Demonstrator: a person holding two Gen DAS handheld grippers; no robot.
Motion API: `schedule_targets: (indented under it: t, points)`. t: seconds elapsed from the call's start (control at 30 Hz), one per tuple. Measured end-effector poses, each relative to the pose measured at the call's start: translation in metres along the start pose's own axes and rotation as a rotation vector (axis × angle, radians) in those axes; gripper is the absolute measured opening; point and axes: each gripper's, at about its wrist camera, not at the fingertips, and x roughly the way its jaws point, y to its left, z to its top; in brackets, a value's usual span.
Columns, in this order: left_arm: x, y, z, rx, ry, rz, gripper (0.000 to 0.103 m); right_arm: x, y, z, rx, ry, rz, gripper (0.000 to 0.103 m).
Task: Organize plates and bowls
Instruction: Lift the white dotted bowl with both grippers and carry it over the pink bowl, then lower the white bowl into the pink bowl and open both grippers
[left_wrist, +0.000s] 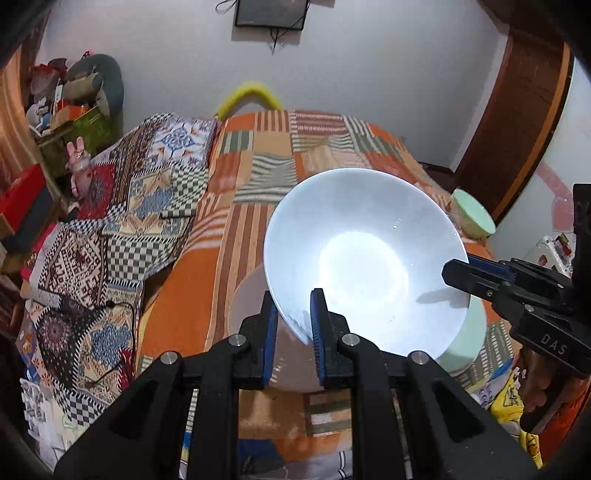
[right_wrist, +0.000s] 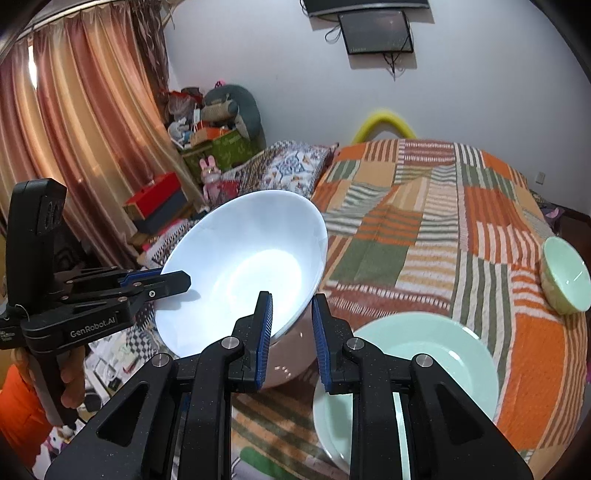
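Bed (right_wrist: 424, 206) under a patchwork blanket in orange, green and cream stripes, filling most of both views. Curtain (right_wrist: 74, 129) at the far left in the right wrist view, clutter piled beside it. White bowl (left_wrist: 362, 258), the largest dish, tilted and held off the bed by both grippers. Left gripper (left_wrist: 293, 321) pinching the bowl's near rim between its blue pads; right gripper (right_wrist: 291, 321) clamped the same way on the opposite edge. Green plate (right_wrist: 406, 369) flat on the blanket, just below and beside the bowl. Small green bowl (right_wrist: 565, 280) lying tipped on the bed, well apart toward the far right. Hand (right_wrist: 72, 373) wrapped round the left gripper's handle.
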Motion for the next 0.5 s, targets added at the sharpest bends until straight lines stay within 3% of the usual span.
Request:
schedule_targets:
  t: [0.5]
  points:
    - [0.05,0.025,-0.034,-0.055,0.11,0.027,0.017,0.046,0.004,-0.027,0.0,0.125,-0.004,0.02]
